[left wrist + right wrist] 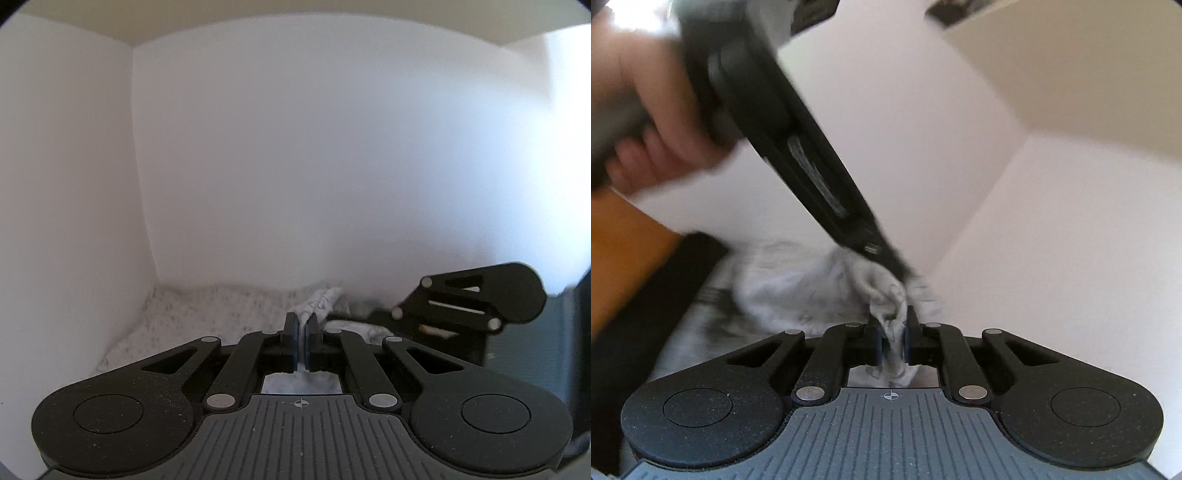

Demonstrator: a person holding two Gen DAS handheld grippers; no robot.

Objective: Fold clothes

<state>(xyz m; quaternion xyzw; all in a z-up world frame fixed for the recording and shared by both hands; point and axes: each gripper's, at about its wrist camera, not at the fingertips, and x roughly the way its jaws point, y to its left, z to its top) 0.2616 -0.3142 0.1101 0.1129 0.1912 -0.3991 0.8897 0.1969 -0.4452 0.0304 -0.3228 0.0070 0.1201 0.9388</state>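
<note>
Here, a pale grey, dark-speckled fabric garment [321, 302] is seen pinched between the blue-padded fingers of the left hand-held gripper [303, 325], whose jaws are closed tight on a thin fold of the cloth. From the left wrist view, the rest of the garment is spread over a surface that meets a plain white wall [295, 166]. To the right in that view, the black right hand-held gripper [480, 299] is seen from the side, close by.

In the right wrist view, the right hand-held gripper [894, 332] is shown with its jaws narrowed around a bunched twist of the same garment [783, 284], the pads pressed on it. The left hand-held gripper [901, 266] is seen slanting down from the upper left, blurred, its tip buried in the cloth just beyond. It is gripped by a person's hand [653, 122]. An orange-brown wooden surface [624, 258] is visible at the left edge.
</note>
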